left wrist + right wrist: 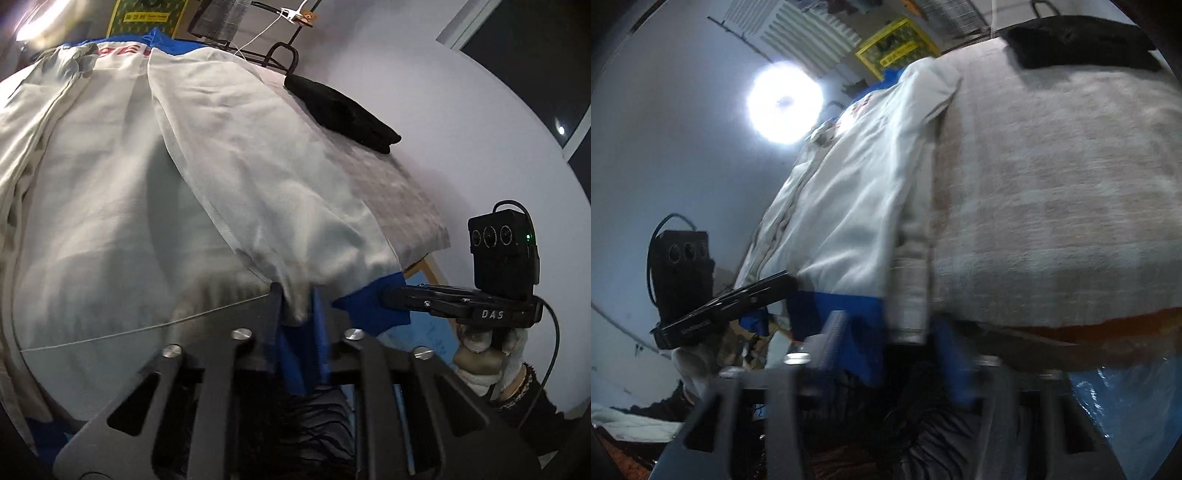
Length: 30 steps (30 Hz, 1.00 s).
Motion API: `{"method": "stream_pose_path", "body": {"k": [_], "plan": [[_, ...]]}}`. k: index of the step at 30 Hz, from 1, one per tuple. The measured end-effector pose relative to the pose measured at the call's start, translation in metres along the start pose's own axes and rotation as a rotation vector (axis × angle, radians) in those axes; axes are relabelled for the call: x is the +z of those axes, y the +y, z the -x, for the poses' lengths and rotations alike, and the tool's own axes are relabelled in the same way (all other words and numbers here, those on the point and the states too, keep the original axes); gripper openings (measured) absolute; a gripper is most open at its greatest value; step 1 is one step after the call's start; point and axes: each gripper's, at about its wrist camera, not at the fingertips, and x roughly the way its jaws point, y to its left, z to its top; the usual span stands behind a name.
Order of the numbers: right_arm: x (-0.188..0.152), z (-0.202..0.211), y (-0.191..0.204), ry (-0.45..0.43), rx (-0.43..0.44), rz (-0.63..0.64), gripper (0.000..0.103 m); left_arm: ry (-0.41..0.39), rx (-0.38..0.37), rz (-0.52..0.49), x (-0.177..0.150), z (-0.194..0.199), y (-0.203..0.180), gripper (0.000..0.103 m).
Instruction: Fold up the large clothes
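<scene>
Both grippers take hold of the near hem of the white jacket (155, 192).

The jacket lies spread on the grey-covered desk (402, 192), its blue hem hanging over the near edge. The left gripper (299, 306) has its jaws pinching white and blue cloth; the right gripper (382, 295) has its jaws clamped on the blue hem corner. Judged step: hem grasp for a lengthwise fold. The next move calls for lifting both corners evenly toward the collar, clear of the folded black garment (343, 110).
</scene>
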Motion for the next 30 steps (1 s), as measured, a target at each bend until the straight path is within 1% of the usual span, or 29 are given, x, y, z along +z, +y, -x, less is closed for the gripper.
{"method": "stream_pose_path", "body": {"k": [2, 3, 5, 7, 9, 10, 11, 12, 13, 14, 15, 16, 17, 18, 19, 20, 22, 24, 25, 27, 28, 29, 30], "plan": [[0.002, 0.007, 0.007, -0.018, 0.027, 0.009, 0.01, -0.019, -0.018, 0.023, 0.001, 0.007, 0.0, 0.014], [0.005, 0.015, 0.012, -0.036, 0.05, 0.017, 0.01, -0.028, -0.002, 0.015, 0.001, 0.008, -0.001, 0.014], [0.008, 0.022, 0.017, -0.044, 0.048, 0.047, 0.01, -0.038, 0.062, -0.029, -0.001, 0.007, -0.003, 0.014], [0.006, 0.012, 0.01, -0.001, 0.025, 0.03, 0.01, -0.032, 0.101, -0.051, -0.007, 0.004, -0.005, 0.018], [0.003, -0.003, -0.003, 0.038, 0.001, -0.014, 0.009, -0.069, 0.131, -0.1, -0.015, 0.009, -0.011, 0.02], [0.002, -0.006, -0.009, 0.042, 0.017, -0.035, 0.01, -0.095, 0.149, -0.132, -0.021, 0.015, -0.017, 0.025], [0.0, -0.004, -0.015, 0.031, 0.056, -0.063, 0.009, -0.115, 0.149, -0.166, -0.026, 0.019, -0.023, 0.035], [0.0, -0.002, -0.018, 0.021, 0.085, -0.083, 0.01, -0.132, 0.143, -0.204, -0.031, 0.023, -0.03, 0.041], [0.001, 0.002, -0.021, 0.006, 0.124, -0.109, 0.011, -0.143, 0.153, -0.249, -0.036, 0.026, -0.039, 0.048], [0.0, 0.006, -0.024, -0.002, 0.139, -0.123, 0.018, -0.146, 0.165, -0.324, -0.042, 0.026, -0.053, 0.048], [0.001, 0.012, -0.026, -0.011, 0.137, -0.134, 0.021, -0.143, 0.162, -0.367, -0.043, 0.025, -0.061, 0.048], [0.001, 0.017, -0.026, -0.022, 0.122, -0.126, 0.029, -0.137, 0.162, -0.422, -0.046, 0.022, -0.072, 0.049], [0.0, 0.028, -0.026, -0.053, 0.09, -0.106, 0.036, -0.141, 0.173, -0.49, -0.049, 0.017, -0.086, 0.05], [-0.001, 0.034, -0.027, -0.074, 0.08, -0.1, 0.037, -0.146, 0.18, -0.52, -0.05, 0.014, -0.094, 0.052], [-0.002, 0.047, -0.03, -0.104, 0.073, -0.102, 0.038, -0.146, 0.186, -0.562, -0.05, 0.007, -0.104, 0.058], [-0.004, 0.057, -0.034, -0.131, 0.074, -0.111, 0.039, -0.135, 0.18, -0.604, -0.05, -0.003, -0.114, 0.063], [-0.009, 0.083, -0.042, -0.193, 0.067, -0.13, 0.042, -0.104, 0.176, -0.661, -0.049, -0.021, -0.127, 0.063], [-0.013, 0.104, -0.047, -0.244, 0.044, -0.136, 0.046, -0.097, 0.201, -0.702, -0.049, -0.035, -0.136, 0.063], [-0.016, 0.116, -0.049, -0.268, 0.03, -0.139, 0.047, -0.095, 0.23, -0.733, -0.047, -0.045, -0.141, 0.064], [-0.024, 0.136, -0.051, -0.305, 0.012, -0.15, 0.047, -0.066, 0.256, -0.758, -0.044, -0.062, -0.145, 0.064], [-0.026, 0.145, -0.051, -0.322, 0.007, -0.155, 0.047, -0.049, 0.267, -0.759, -0.04, -0.071, -0.143, 0.065], [-0.024, 0.15, -0.05, -0.33, 0.005, -0.156, 0.047, -0.032, 0.293, -0.756, -0.038, -0.082, -0.141, 0.065], [-0.025, 0.156, -0.05, -0.343, 0.0, -0.154, 0.047, -0.029, 0.306, -0.753, -0.037, -0.086, -0.139, 0.065]]}}
